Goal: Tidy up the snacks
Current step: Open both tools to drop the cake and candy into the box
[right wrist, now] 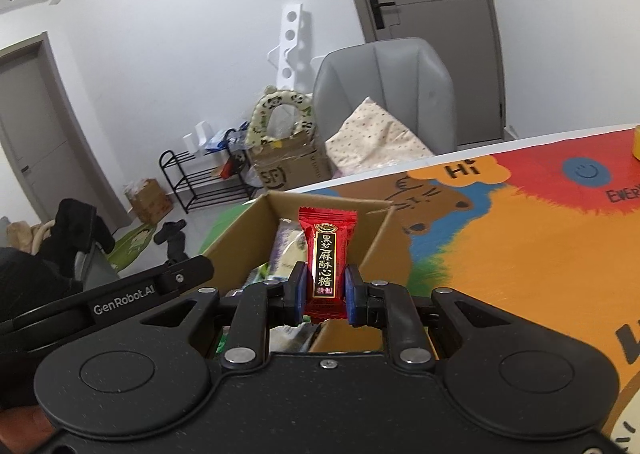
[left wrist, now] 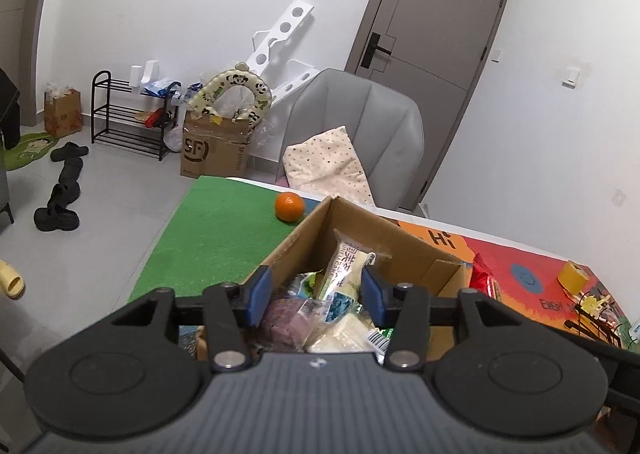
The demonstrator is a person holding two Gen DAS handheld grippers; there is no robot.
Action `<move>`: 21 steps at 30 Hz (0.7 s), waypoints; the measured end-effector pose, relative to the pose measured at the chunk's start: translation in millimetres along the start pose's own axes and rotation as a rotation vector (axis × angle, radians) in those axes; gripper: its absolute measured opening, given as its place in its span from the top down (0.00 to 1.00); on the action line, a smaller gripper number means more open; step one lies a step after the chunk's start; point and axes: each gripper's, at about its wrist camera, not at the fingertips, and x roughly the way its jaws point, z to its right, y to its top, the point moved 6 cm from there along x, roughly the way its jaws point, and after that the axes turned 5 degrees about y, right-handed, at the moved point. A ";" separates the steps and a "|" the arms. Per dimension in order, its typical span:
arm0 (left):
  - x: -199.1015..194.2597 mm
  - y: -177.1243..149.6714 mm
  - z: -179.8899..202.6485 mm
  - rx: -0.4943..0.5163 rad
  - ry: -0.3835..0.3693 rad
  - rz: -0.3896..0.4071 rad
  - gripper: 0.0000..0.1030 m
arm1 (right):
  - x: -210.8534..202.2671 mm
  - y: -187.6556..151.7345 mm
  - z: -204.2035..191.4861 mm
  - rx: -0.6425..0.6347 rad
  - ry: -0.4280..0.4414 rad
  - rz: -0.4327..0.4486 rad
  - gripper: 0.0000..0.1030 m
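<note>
Red foil, printed with a black and gold label, is pinched upright between the blue pads [right wrist: 351, 296] of the right gripper [right wrist: 325, 296]: a wrapped candy [right wrist: 326, 254] is held there by its lower half, the jaws closed to the width of the wrapper. The candy is poised over the near right part of an open cardboard box [right wrist: 376, 242], inside which pale and purple snack packets [right wrist: 288, 250] are seen. To the left of this gripper, the black body of the other tool, marked GenRobot.AI, is visible.

The left gripper [left wrist: 316, 296] is held with its jaws wide apart and nothing between them, above the near side of the cardboard box [left wrist: 400, 250]. Between and beyond its blue pads [left wrist: 258, 294] a white and green packet [left wrist: 346, 270] is propped upright among flatter packets, one purple [left wrist: 288, 320] and one white [left wrist: 348, 334].

The box is set on a table covered on the left by a green mat [left wrist: 216, 234] and on the right by a bright orange and red cartoon mat [right wrist: 520, 246]. An orange [left wrist: 289, 206] lies on the green mat just beyond the far left corner of the box. A red packet [left wrist: 486, 278] lies just right of the box, and a yellow tape roll [left wrist: 573, 276] farther right. Beyond the table a grey chair [left wrist: 360, 122] with a dotted cushion [left wrist: 328, 164] is seen.
</note>
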 end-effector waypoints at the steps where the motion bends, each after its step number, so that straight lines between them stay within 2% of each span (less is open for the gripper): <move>1: -0.7 -0.2 -1.2 -0.001 -0.001 -0.002 0.51 | 0.3 -0.8 -2.0 -0.002 0.005 -0.004 0.83; 6: -5.9 0.6 -1.1 0.010 -0.005 0.003 0.40 | -0.5 -2.1 -11.0 0.001 0.029 -0.013 0.82; 10: -7.7 -0.6 1.2 0.017 -0.007 0.004 0.36 | -5.9 -3.3 -19.6 -0.009 0.052 -0.017 0.81; 12: -9.7 -0.7 1.3 0.016 -0.007 0.004 0.34 | -7.7 -4.1 -22.7 -0.017 0.061 -0.017 0.75; 16: -16.2 -1.6 1.3 0.020 0.003 0.011 0.29 | -8.9 -7.0 -19.6 -0.011 0.062 -0.029 0.72; 18: -19.3 -1.7 2.4 0.023 0.005 0.015 0.28 | -13.3 -7.1 -15.4 0.000 0.060 -0.022 0.65; 21: -22.5 -2.4 6.4 0.032 0.005 0.016 0.27 | -21.2 -6.1 -9.0 0.007 0.048 -0.003 0.60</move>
